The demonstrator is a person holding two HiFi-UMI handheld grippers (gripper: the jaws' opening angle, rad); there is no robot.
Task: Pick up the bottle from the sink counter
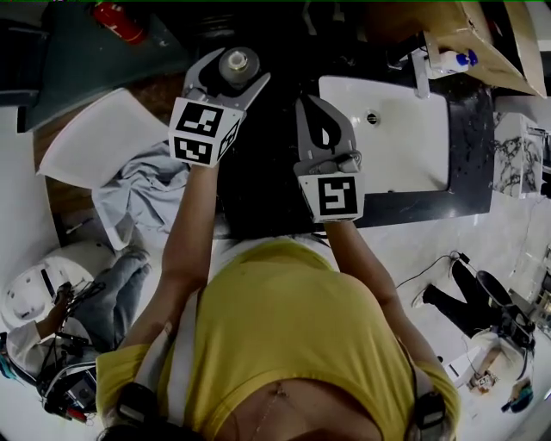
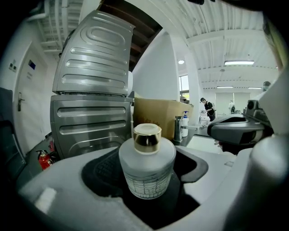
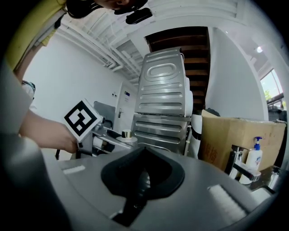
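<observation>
A frosted glass bottle point(image 1: 238, 64) with a gold cap stands upright between the jaws of my left gripper point(image 1: 232, 72), which is shut on it. In the left gripper view the bottle point(image 2: 146, 164) fills the middle, with a jaw pressed to each side. The head view places it left of the sink, over the dark counter end. My right gripper point(image 1: 317, 116) hangs beside it to the right, shut and empty. From the right gripper view point(image 3: 141, 180) the bottle point(image 3: 126, 134) shows small at the left.
A white sink basin point(image 1: 396, 142) sits in the black counter point(image 1: 472, 172), with a faucet point(image 1: 419, 73), a pump bottle point(image 1: 452, 60) and a cardboard box point(image 1: 482, 39) behind. A ribbed grey metal unit point(image 2: 92, 90) stands beyond. Cloth point(image 1: 138, 194) and a fire extinguisher point(image 1: 119, 21) lie on the left.
</observation>
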